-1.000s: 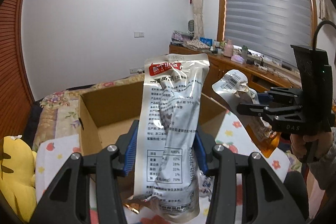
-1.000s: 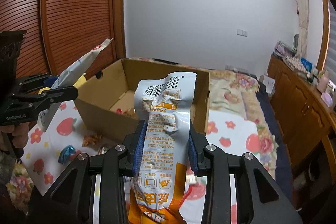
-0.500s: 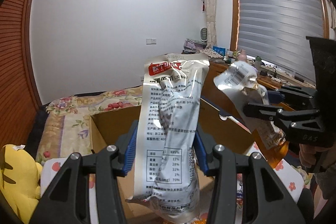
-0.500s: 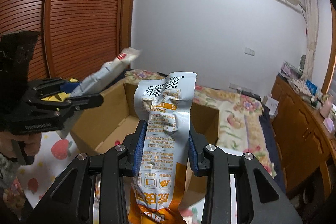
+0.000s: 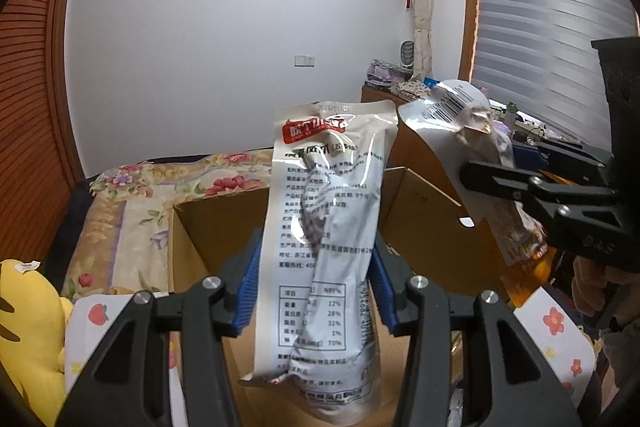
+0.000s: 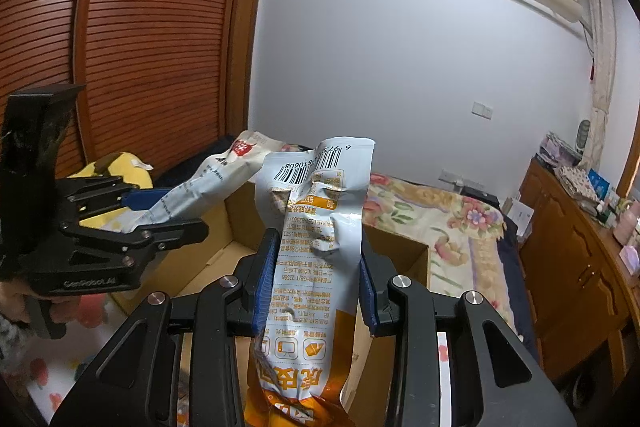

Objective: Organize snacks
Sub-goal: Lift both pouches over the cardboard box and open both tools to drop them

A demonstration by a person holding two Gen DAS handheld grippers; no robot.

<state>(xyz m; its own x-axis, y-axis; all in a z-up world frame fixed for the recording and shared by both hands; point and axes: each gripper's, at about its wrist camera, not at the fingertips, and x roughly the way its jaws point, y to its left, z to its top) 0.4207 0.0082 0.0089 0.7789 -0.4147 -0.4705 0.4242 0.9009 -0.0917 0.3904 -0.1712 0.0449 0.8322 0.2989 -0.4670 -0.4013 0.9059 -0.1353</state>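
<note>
- Left wrist view: left gripper (image 5: pixel 316 291) clamped on the grey-white snack pouch (image 5: pixel 326 227), blue pads pressing both its sides; pouch stands upright above the open cardboard box (image 5: pixel 208 227).
- Right wrist view: right gripper (image 6: pixel 316 283) closed on the orange-and-white snack pouch (image 6: pixel 316 247), barcode end up, held over the same box.
- Each gripper shows in the other's view, side by side and near each other; the two pouches look close, contact cannot be told.
- Box interior mostly hidden behind the pouches; whether snacks already lie inside cannot be told.
- Judgement: both pouches picked and carried to the box; neither released yet.
- Remaining: lower and let go of both. Loose items low on the strawberry-print cloth (image 6: pixel 56 355) are too blurred to identify, so more snacks may be left.
</note>
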